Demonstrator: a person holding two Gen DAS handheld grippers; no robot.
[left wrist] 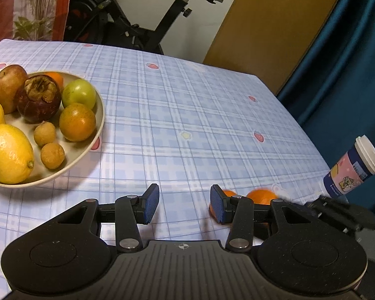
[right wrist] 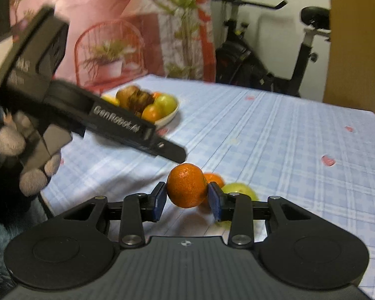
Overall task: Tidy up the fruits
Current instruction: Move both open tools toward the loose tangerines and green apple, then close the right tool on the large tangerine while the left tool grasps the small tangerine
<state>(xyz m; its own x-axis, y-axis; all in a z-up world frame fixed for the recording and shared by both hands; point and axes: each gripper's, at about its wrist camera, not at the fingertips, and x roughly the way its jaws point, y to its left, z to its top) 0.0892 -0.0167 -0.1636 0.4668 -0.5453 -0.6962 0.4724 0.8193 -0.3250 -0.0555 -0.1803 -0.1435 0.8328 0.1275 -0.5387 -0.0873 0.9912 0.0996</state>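
My right jaws (right wrist: 187, 197) are closed on a mandarin (right wrist: 187, 189), lifted just off the worktop (right wrist: 287, 145) above another mandarin (right wrist: 214, 178) and a green fruit (right wrist: 238, 190). My left jaws (left wrist: 185, 203) are partly open and empty. I should carry it level, squeeze gently, and lower it into a gap in the bowl (left wrist: 98, 122). The left tool's side reads "GenRobot.AI".

I am seeing the tangerine (right wrist: 187, 188) sitting between the right gripper (right wrist: 187, 201) pads, with two more fruits lying on the surface (right wrist: 275, 137) just behind it. The bowl (left wrist: 97, 127) is resting ahead-left of my left gripper (left wrist: 185, 206), and the cup (left wrist: 353, 167) is standing far right.
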